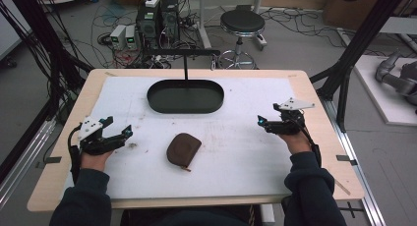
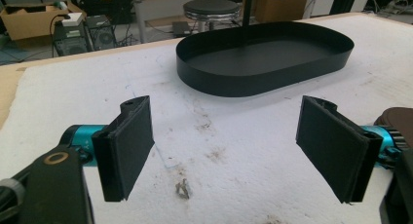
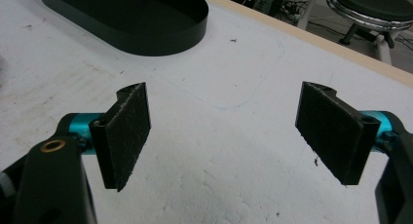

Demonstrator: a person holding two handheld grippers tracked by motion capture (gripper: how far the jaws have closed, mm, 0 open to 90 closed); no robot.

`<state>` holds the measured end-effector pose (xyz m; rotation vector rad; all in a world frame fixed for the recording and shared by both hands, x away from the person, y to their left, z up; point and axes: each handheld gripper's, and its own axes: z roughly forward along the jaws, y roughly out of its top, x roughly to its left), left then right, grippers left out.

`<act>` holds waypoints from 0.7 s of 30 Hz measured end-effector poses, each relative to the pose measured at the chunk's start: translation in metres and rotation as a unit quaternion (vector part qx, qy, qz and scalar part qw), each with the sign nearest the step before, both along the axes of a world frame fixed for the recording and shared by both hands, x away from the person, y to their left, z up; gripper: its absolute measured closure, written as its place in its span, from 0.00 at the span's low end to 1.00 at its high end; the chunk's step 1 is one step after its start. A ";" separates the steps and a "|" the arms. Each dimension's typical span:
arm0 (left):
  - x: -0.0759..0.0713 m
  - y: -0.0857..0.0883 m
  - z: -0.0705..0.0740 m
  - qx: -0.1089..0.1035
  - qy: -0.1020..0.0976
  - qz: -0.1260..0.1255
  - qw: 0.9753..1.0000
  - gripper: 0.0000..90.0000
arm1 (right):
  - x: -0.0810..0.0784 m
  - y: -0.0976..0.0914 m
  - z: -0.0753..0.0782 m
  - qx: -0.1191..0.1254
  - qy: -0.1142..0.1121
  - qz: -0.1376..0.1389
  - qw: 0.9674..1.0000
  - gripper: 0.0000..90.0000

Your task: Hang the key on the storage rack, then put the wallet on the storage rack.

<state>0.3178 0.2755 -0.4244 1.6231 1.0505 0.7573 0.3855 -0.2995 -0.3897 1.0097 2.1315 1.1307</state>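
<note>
Standing here, it looks like a ready pose: the left gripper is hovering low over the counter with its fingers spread wide, nothing between them. My guess is the brown pouch is the thing to grab, since it's lying just right of those fingers, in front of the black tray, which is sitting empty. Over on the right, the right gripper is mirroring it, also released and holding nothing, well apart from the pouch.
</note>
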 end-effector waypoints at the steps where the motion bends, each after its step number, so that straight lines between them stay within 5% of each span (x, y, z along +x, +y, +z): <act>1: 0.001 0.000 0.000 0.000 -0.001 -0.001 1.000 0.24 | 0.000 0.000 0.000 0.000 0.000 0.000 1.000 0.23; 13: 0.003 -0.011 0.001 0.000 0.001 -0.029 1.000 0.24 | -0.002 0.002 -0.006 -0.007 0.006 -0.004 1.000 0.23; 21: 0.001 -0.038 0.001 -0.019 0.026 -0.087 0.996 0.24 | -0.005 0.003 -0.009 -0.009 0.010 0.002 1.000 0.23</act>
